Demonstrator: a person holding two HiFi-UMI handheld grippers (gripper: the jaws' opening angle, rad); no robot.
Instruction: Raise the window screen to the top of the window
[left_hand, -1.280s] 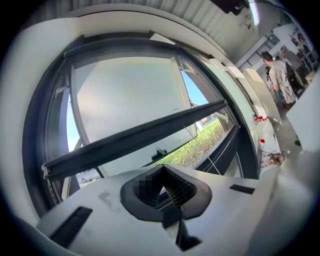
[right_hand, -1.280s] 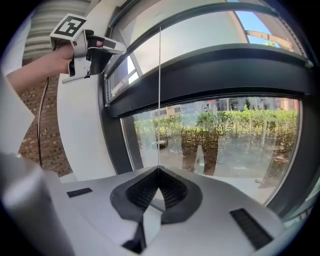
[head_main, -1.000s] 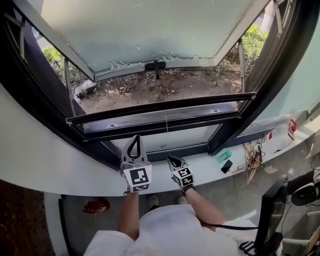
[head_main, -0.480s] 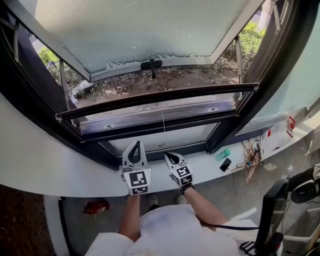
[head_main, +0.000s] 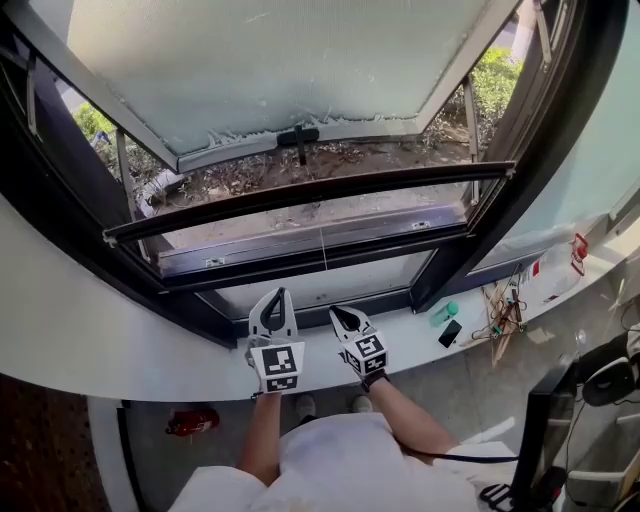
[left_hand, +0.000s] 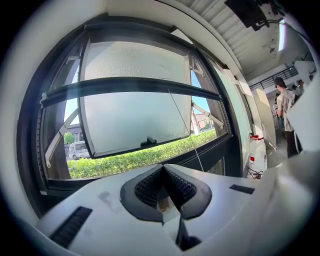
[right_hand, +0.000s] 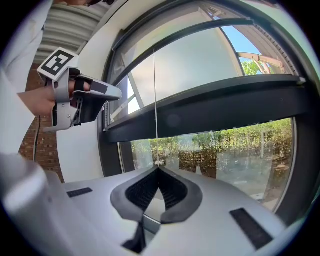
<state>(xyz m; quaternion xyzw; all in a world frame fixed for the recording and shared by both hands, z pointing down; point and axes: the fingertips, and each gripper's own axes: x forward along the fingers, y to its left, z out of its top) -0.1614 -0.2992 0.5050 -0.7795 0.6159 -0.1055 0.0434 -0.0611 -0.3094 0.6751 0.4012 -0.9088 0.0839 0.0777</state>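
Both grippers hover just above the white window sill (head_main: 130, 350), side by side, each with its marker cube facing up. The left gripper (head_main: 274, 297) has its jaws closed tip to tip with nothing between the ribbed black pads. It touches nothing.

The right gripper (head_main: 336, 313) is closed too. A thin white pull cord (right_hand: 154, 100) drops straight from the screen's bar to the very tip of its jaws, where it appears to be pinched.

The window screen's bottom bar (head_main: 310, 190) is a slim, dark, straight metal rail. It spans the opening from side track to side track and sits part way up, about mid-height in the left gripper view. It is well below the top of the dark window frame (head_main: 60, 200).

The view above the bar looks slightly hazy, and the view below it looks clear. Behind the bar a frosted, pale sash (head_main: 280, 60) tilts outward, with a small black handle (head_main: 300, 133) on its lower edge. A green hedge (left_hand: 140, 157) lies outside.
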